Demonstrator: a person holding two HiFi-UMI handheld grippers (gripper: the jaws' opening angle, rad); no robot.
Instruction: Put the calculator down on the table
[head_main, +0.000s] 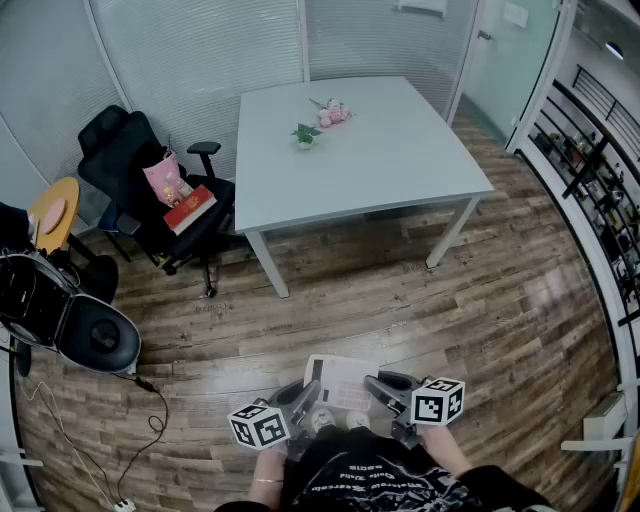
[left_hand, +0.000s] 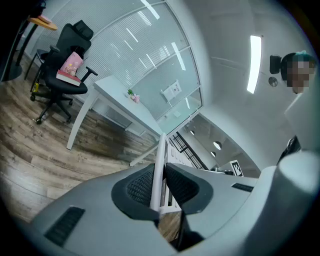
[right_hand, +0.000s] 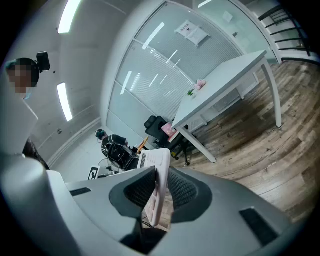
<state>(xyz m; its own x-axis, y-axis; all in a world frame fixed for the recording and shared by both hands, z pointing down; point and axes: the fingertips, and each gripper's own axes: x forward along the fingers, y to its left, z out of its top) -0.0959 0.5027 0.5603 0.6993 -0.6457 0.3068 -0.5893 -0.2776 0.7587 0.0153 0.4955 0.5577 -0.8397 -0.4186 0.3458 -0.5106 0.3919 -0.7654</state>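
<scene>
You are standing on a wooden plank floor (head_main: 420, 300) in an office with glass walls and blinds, and a white table (head_main: 400, 160) is standing well ahead of you, carrying only a small potted plant (head_main: 305, 135) and a pink bunch of flowers (head_main: 333, 113) near its far edge. A black office chair (head_main: 130, 160) is sitting to the table's left, holding a pink bag (head_main: 165, 180) and a red book (head_main: 190, 210). You are holding both hands low and close to your body, tipped slightly downward. The left gripper (left_hand: 159, 186) is clamping one side edge of the calculator (head_main: 345, 378) and the right gripper (right_hand: 157, 192) is clamping the opposite edge, so it is hanging between them above the floor, well apart from the table.
</scene>
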